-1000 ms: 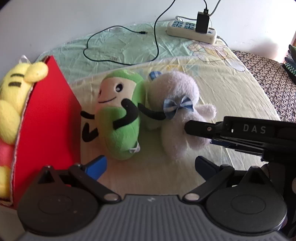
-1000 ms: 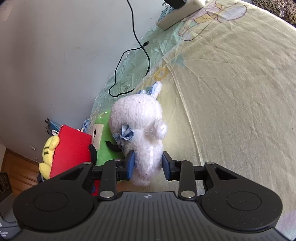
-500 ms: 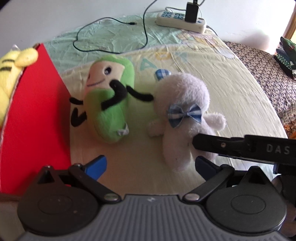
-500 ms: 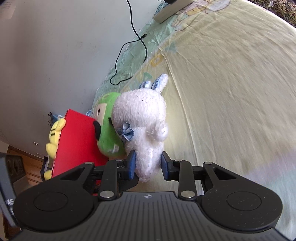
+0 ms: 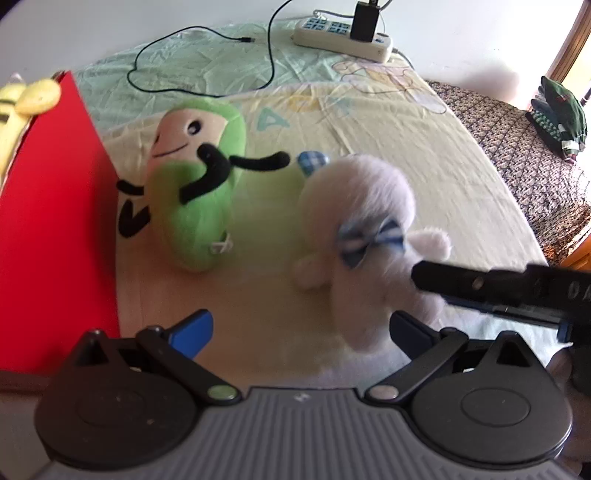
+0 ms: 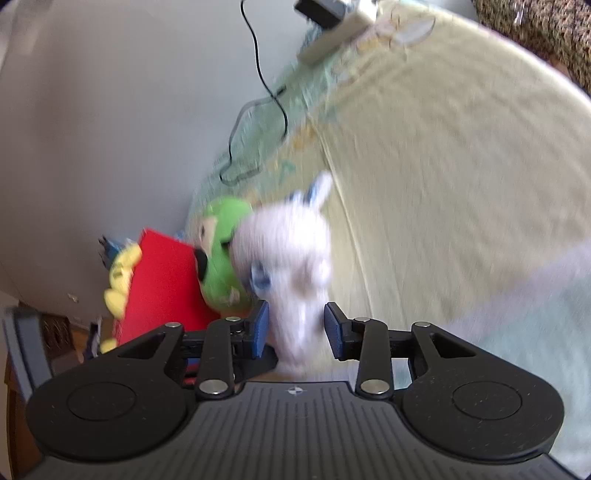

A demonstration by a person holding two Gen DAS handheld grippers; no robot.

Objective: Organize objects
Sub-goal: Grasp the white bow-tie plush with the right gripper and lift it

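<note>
A white plush animal [image 5: 354,221] with a blue checked bow hangs above the bed sheet, blurred by motion. My right gripper [image 6: 297,328] is shut on its lower body [image 6: 295,295], and that gripper's black finger [image 5: 480,284] reaches in from the right in the left wrist view. A green plush with black arms [image 5: 195,192] lies on the sheet beside a red box [image 5: 51,221], which holds a yellow plush [image 5: 26,99]. My left gripper [image 5: 299,328] stands open low over the sheet, with nothing between its blue pads.
A white power strip [image 5: 343,35] with a black charger and a black cable [image 5: 207,59] lie at the far end of the sheet. A dark patterned blanket [image 5: 517,147] covers the right side. A wall [image 6: 110,110] runs behind the red box.
My right gripper has lifted the white plush and drawn it away from the green plush, towards the right. The left gripper's view has pulled back a little.
</note>
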